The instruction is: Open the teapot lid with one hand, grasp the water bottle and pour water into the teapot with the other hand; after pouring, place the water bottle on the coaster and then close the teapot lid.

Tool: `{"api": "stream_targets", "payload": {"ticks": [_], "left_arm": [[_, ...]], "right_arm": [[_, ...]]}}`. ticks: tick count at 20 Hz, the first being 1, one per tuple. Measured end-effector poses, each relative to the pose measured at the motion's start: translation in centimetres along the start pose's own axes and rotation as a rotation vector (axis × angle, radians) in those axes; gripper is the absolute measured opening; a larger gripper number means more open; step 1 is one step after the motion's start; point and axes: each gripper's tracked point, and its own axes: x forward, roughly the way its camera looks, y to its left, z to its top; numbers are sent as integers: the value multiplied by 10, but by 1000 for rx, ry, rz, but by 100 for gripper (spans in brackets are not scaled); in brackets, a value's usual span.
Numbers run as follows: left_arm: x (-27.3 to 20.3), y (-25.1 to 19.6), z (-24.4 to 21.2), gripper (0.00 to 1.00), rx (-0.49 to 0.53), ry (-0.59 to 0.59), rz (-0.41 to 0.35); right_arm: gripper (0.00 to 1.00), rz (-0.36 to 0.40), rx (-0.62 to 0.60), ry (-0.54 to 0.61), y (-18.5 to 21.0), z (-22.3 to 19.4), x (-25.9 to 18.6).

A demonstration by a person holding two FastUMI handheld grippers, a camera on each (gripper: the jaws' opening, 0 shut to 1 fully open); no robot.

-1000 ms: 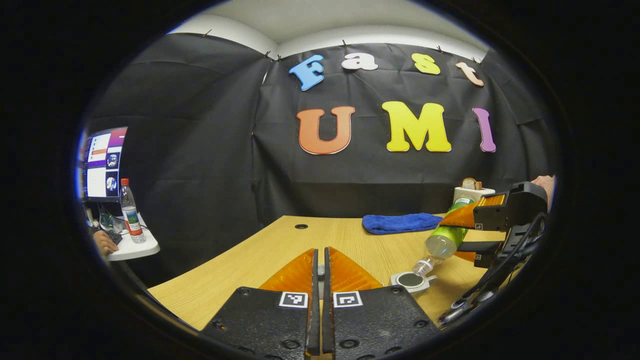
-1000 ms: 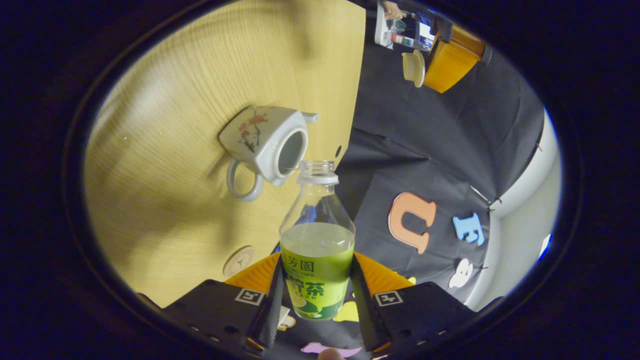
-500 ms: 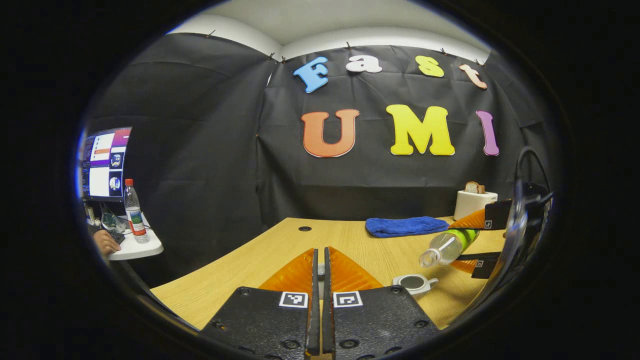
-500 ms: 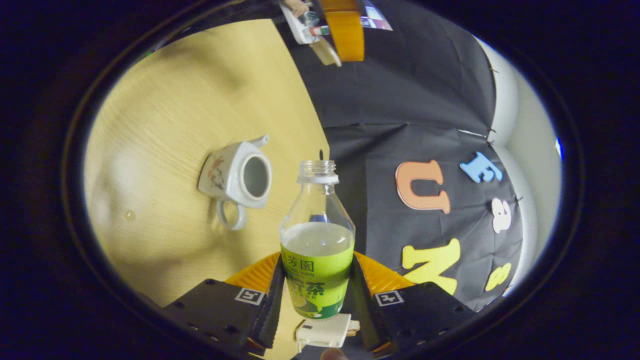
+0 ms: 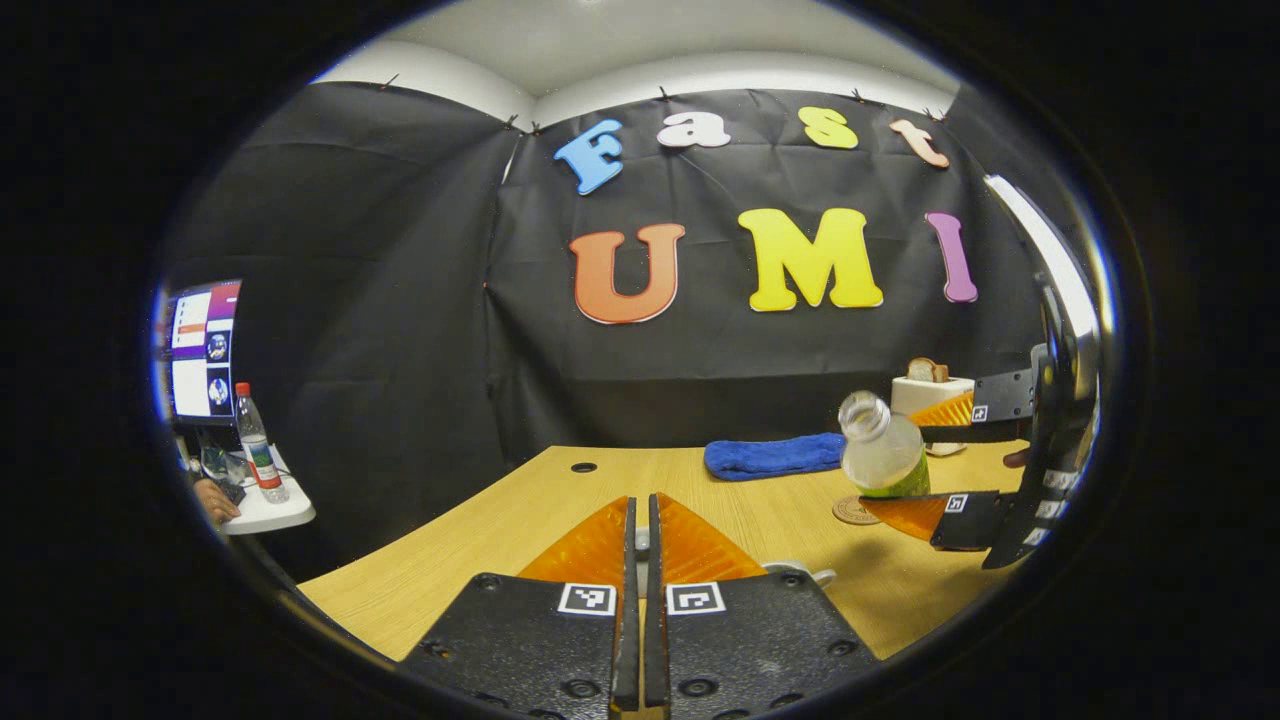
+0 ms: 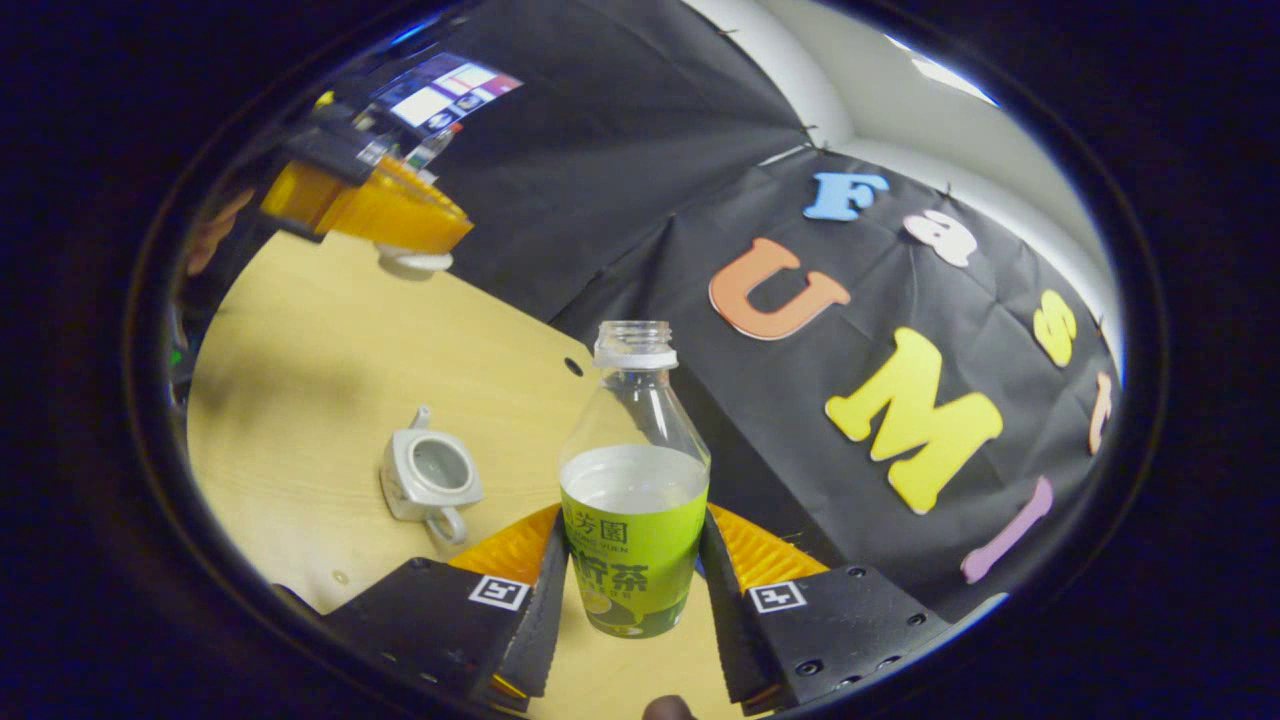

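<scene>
The water bottle you had tipped over the teapot is back near upright and has moved off toward the coaster, so the pour looks finished; setting it down comes next. Your right claw grips the bottle's labelled body from both sides. Your left claw is nearly closed, pinching the lid above the desk, well away from the teapot.

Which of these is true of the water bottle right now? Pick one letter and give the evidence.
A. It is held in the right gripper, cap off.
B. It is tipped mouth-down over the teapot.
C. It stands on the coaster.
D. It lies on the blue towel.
A: the water bottle sits clamped between the right gripper fingers, its mouth open and uncapped, while the coaster lies bare on the table.
</scene>
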Motion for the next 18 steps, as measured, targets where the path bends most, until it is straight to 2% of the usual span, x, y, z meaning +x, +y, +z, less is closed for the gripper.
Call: {"api": "stream_targets", "payload": {"ticks": [6, 9, 12, 18], "left_arm": [[6, -30, 5, 5, 29, 4, -55], [6, -37, 5, 4, 41, 3, -64], [7, -39, 3, 4, 48, 8, -60], [5, -39, -1, 4, 65, 9, -51]], "right_arm": [[66, -60, 396, -4, -63, -21, 8], [65, -84, 534, -7, -86, -30, 24], [65, -65, 661, -13, -92, -38, 48], [65, -70, 734, 4, -91, -68, 90]]}}
